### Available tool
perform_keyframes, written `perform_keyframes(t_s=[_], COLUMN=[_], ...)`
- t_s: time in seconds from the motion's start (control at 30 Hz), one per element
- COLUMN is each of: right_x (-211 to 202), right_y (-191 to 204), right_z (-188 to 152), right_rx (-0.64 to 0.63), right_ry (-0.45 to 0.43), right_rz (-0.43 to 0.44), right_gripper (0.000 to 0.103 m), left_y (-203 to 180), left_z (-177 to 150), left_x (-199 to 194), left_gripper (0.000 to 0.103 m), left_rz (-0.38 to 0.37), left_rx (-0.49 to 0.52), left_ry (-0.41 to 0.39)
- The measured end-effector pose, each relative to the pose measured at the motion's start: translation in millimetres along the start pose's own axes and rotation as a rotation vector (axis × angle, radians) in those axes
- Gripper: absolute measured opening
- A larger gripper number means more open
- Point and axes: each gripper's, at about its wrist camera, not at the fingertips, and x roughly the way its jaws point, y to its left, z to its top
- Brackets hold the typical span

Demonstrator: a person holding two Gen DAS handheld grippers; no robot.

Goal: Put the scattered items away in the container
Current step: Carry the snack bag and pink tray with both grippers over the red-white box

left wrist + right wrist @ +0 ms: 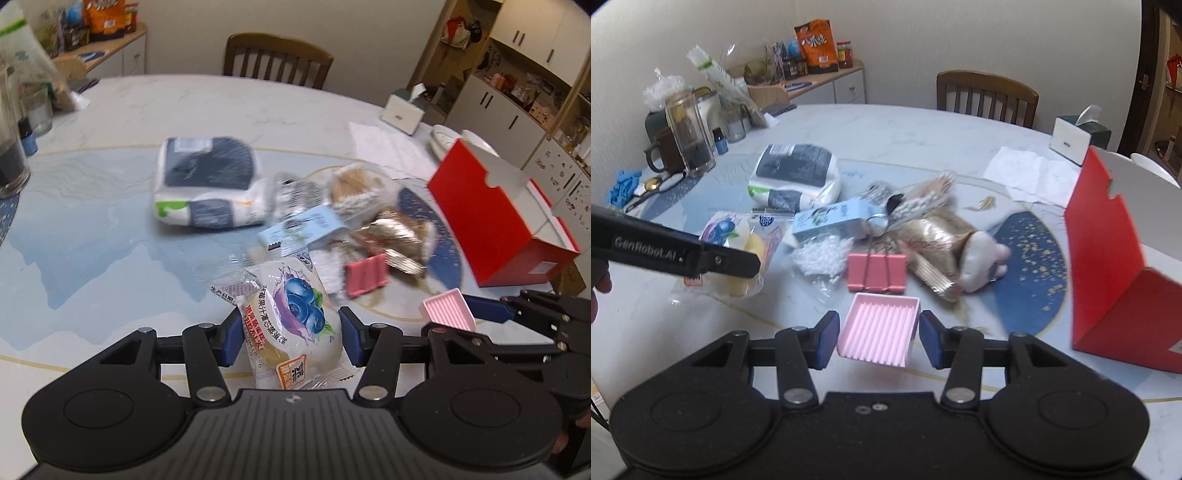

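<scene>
While hanging above the round table (pixel 110 110), left gripper (pixel 291 334) pinching a blueberry snack packet (pixel 291 317) between its blue pads; right gripper (pixel 878 334) clamped on a small pink ribbed tray (pixel 878 328), lifted clear of the tabletop. Remaining clutter (pink binder clip (pixel 876 273), light blue carton (pixel 827 221), golden wrapper (pixel 934 240), white and navy pack (pixel 794 177)) heaped in the middle of the table; red container box (pixel 1115 266) standing open, just right of the heap.
</scene>
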Motion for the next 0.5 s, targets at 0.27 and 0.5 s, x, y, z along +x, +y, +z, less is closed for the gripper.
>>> perform_keyframes(t_s=[0.27, 0.5], right_x=[-37, -64], right_y=[-41, -80], right_z=[6, 9], right_rx=[0.034, 0.058], right_ry=[-0.063, -0.113], right_rz=[0.02, 0.003], right_gripper=[0.046, 0.046], left_y=[-56, -103], left_z=[4, 14], left_x=[-10, -7], left_gripper=[0.052, 0.052], left_rz=[-0.034, -0.081], left_rx=[0.078, 0.14], left_ry=[-0.053, -0.076])
